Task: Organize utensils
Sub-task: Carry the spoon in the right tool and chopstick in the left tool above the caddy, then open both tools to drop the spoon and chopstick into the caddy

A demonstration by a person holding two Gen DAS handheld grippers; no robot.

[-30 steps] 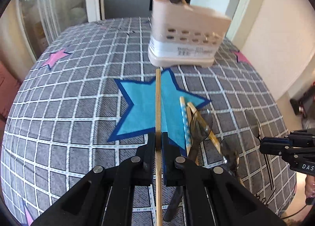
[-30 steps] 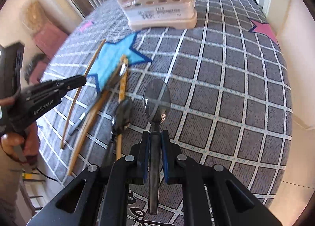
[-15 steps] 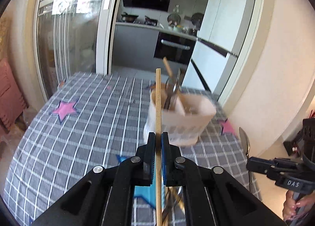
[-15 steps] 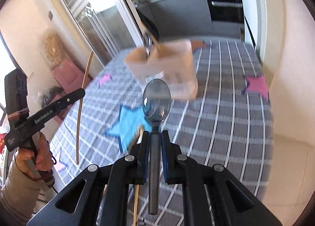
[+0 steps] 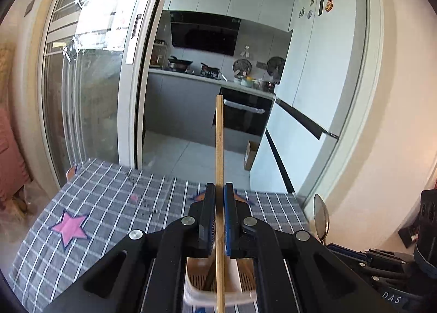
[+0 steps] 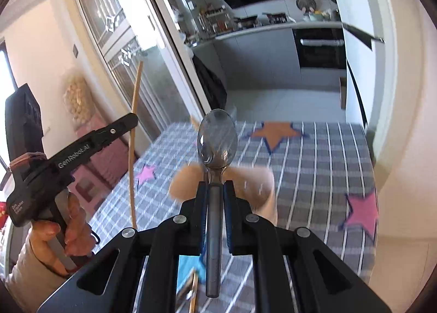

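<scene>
The left tongs [image 5: 220, 198] clamp a wooden chopstick [image 5: 219, 149], raised above the beige utensil holder [image 5: 218, 283] on the checked worktop [image 5: 109, 203]. The right tongs [image 6: 215, 190] pinch a metal spoon [image 6: 217, 138] by its handle, bowl up, near that blurred holder.

We record that both grippers have risen off the grey checked tablecloth [image 5: 109, 203] since the earlier frames. The left gripper [image 5: 220, 198] has carried the long wooden chopstick [image 5: 219, 135] up; the beige perforated plastic utensil holder [image 5: 218, 285], formerly well ahead, now sits directly beneath its jaws. The right gripper [image 6: 215, 190] has lifted the metal spoon [image 6: 217, 138]; the holder [image 6: 245, 184] now lies just beyond its fingertips.
</scene>
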